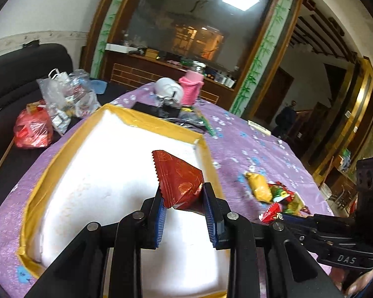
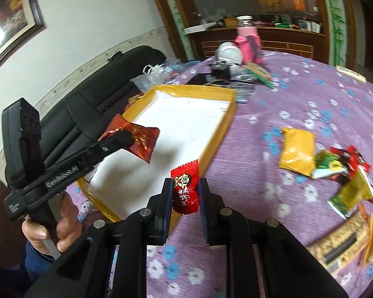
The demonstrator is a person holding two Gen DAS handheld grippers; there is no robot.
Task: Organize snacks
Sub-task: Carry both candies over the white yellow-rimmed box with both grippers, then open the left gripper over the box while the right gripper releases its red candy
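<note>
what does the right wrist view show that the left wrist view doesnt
Only the right wrist view shows the small red cartoon candy pinched in the right gripper, the hand holding the left tool, and a framed picture on the wall.

Only the left wrist view shows the red plastic bag on the black sofa.

Both show the dark red packet held by the left gripper over the yellow-rimmed white tray, the yellow packet, and the pink bottle.

Black claws, blue ribbed pads

The left claw (image 1: 182,196) and right claw (image 2: 185,193) had silver pivot pins; a bare-skinned hand (image 2: 49,231) wore a blue sleeve.
</note>
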